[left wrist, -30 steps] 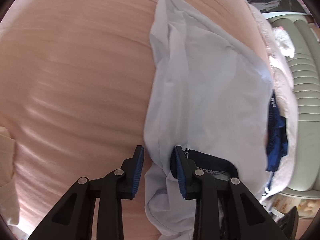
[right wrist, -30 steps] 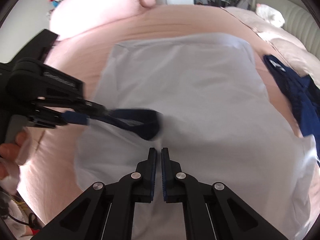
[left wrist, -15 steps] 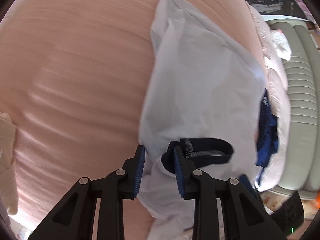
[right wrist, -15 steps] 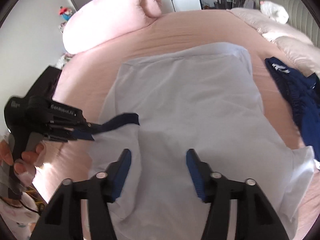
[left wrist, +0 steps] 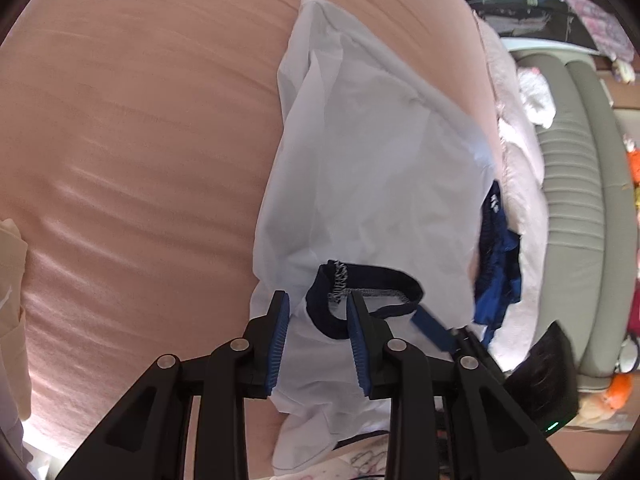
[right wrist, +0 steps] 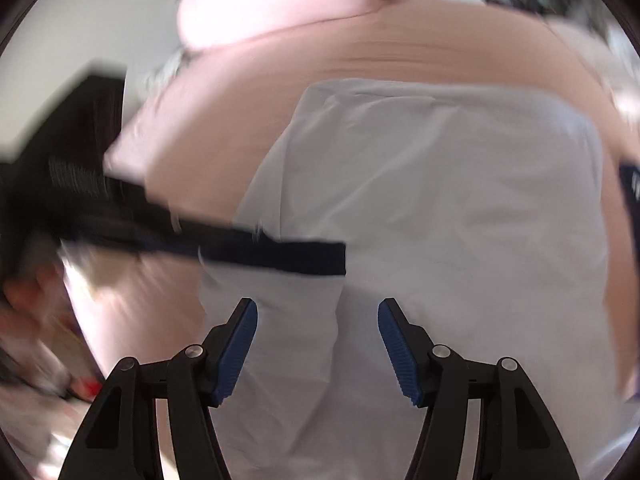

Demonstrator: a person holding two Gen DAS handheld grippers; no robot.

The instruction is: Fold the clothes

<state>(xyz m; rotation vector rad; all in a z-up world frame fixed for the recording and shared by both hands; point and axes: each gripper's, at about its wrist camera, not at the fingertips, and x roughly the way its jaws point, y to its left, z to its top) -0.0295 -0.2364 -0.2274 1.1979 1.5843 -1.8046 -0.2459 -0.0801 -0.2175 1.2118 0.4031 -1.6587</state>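
A pale white shirt (left wrist: 372, 184) with a navy collar (left wrist: 376, 280) lies on the pink bed sheet (left wrist: 140, 140). My left gripper (left wrist: 318, 332) has the collar end and bunched shirt cloth between its blue pads, lifted off the bed; its jaws are opening slightly. In the right wrist view the collar (right wrist: 296, 254) stretches taut from the blurred left gripper (right wrist: 172, 242). My right gripper (right wrist: 318, 320) hovers over the shirt (right wrist: 440, 200) below the collar, its jaws opening wide and gripping nothing. One of its fingertips (left wrist: 432, 326) shows beside the collar.
A crumpled navy garment (left wrist: 498, 272) lies at the shirt's far side, near a pale blanket (left wrist: 520, 184) and a grey padded headboard (left wrist: 576, 200). A big pink pillow (right wrist: 260, 12) sits at the bed's far end. A cream cloth (left wrist: 10, 280) lies left. A hand (right wrist: 24, 296) holds the left gripper.
My right gripper went from shut to wide open and drew back from the collar. My left gripper rose a little, pulling the collar up and taut.
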